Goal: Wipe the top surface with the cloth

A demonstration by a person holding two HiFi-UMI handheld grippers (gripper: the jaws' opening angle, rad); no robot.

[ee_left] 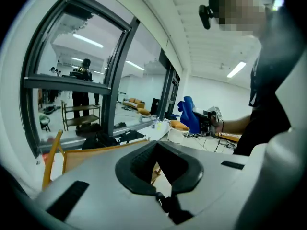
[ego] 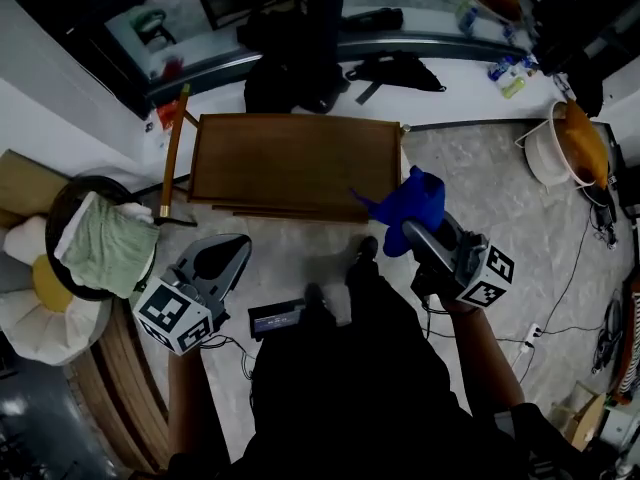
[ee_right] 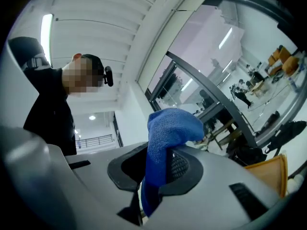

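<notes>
The cloth [ego: 418, 200] is bright blue with a fine woven grain. The right tool [ego: 415, 230] and left tool [ego: 228, 251] are both pale grey with black pads, and each carries a cube of black-and-white square markers. The worktop [ego: 295, 163] is warm brown wood. The floor [ego: 480, 183] is mottled grey, perhaps marbled. At the left lies a pale green towel [ego: 105, 243].

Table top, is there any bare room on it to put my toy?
The brown wooden table top is bare almost everywhere right of the orange wooden stick. Only its front right corner is crowded, where the right gripper holds the blue cloth.
</notes>
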